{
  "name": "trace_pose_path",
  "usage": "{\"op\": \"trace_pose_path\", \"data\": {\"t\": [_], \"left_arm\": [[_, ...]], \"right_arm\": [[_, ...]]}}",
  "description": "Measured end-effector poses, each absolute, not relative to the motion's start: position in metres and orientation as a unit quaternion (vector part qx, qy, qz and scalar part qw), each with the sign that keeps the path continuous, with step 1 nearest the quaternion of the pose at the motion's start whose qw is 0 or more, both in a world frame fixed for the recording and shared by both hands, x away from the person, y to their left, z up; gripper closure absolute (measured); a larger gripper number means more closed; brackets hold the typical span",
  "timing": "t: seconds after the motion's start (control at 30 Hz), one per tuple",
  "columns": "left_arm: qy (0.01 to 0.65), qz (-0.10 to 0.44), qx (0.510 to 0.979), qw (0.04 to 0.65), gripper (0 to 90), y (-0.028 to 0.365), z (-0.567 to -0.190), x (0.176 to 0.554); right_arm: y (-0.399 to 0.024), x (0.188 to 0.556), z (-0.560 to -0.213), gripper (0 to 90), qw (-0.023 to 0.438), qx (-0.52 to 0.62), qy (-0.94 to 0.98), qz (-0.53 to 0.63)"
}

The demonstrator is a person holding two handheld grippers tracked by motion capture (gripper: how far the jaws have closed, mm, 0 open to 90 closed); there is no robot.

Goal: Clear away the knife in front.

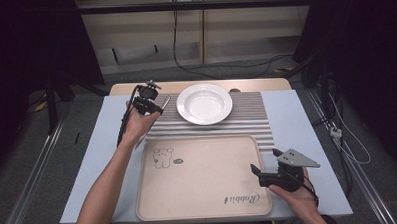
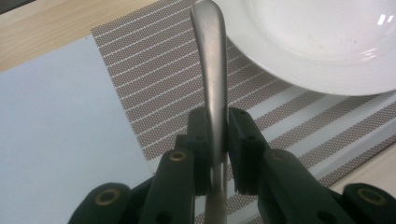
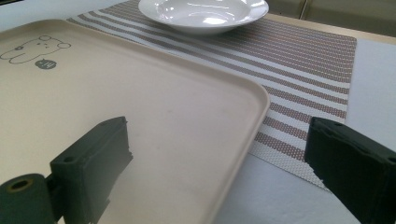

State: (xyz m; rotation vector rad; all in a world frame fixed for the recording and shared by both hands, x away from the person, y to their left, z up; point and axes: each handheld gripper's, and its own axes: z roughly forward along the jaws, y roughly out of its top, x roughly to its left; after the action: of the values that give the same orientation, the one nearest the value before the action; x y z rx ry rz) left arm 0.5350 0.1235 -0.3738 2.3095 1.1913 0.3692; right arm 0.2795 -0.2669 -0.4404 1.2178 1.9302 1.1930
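While the left tool clamps the handle of a metal utensil, its jaws pinch the flat sides, so the piece cannot twist; which utensil it is cannot be told. It is held over the striped placemat, just beside the white plate. The right tool stands wide apart and empty, its jaws straddling the near right rim of the beige tray, probably ready to steady or lift it on the tabletop.
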Motion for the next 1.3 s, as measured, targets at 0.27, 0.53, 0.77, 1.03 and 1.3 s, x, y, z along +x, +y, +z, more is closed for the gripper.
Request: {"op": "trace_pose_path", "data": {"t": [0.27, 0.53, 0.77, 1.03, 1.3], "left_arm": [[0.429, 0.135, 0.851, 0.269, 79.6, 0.122, -0.367, 0.521], [0.422, 0.130, 0.854, 0.275, 79.7, 0.121, -0.363, 0.508], [0.420, 0.124, 0.854, 0.282, 79.8, 0.123, -0.360, 0.499], [0.405, 0.119, 0.866, 0.266, 79.8, 0.117, -0.361, 0.485], [0.389, 0.107, 0.877, 0.260, 79.9, 0.106, -0.371, 0.468]], "right_arm": [[-0.266, 0.280, -0.440, 7.2, 0.279, 0.452, 0.721, 0.444], [-0.266, 0.280, -0.440, 7.2, 0.280, 0.450, 0.722, 0.445], [-0.266, 0.280, -0.441, 7.2, 0.280, 0.451, 0.723, 0.443], [-0.265, 0.280, -0.441, 7.1, 0.278, 0.452, 0.723, 0.442], [-0.265, 0.281, -0.441, 7.0, 0.278, 0.452, 0.723, 0.441]]}}
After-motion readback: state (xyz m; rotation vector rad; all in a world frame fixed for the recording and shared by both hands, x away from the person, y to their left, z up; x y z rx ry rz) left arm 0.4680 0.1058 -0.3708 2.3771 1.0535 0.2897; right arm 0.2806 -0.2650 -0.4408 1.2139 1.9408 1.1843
